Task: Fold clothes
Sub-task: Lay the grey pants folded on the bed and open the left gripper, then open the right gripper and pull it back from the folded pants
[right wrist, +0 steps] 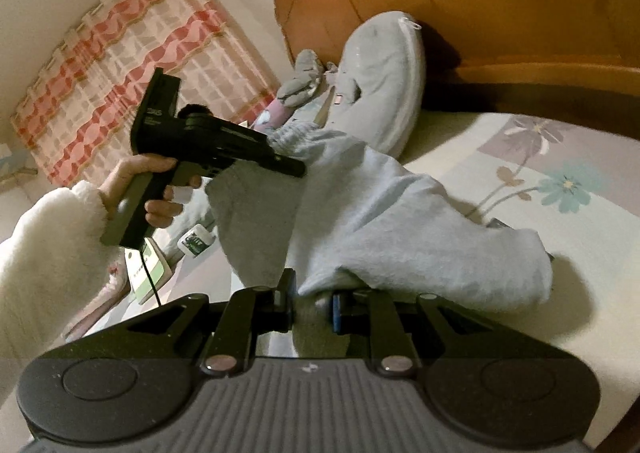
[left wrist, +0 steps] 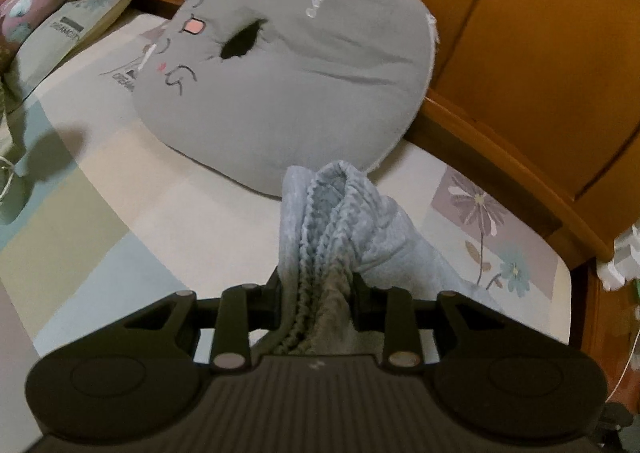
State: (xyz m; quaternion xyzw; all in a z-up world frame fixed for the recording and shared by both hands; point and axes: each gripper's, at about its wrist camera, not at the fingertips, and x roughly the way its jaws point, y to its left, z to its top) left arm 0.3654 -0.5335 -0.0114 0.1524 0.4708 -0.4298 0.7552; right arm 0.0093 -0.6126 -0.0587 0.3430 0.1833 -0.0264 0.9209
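A home bedroom: a flower-print bedsheet (left wrist: 480,213) under a wooden headboard (left wrist: 540,53), a grey cat-face cushion (left wrist: 280,93), and pink-checked curtains (right wrist: 132,81) far left.

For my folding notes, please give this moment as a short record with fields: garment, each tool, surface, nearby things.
garment: light blue-grey knit clothing, lifted, stretched between both tools
left tool: shut on the ribbed bunched edge
right tool: shut on another edge of the garment
surface: bed sheet with flower print
nearby: grey cat-face cushion against the wooden headboard
person: hand in white fluffy sleeve holds the left tool
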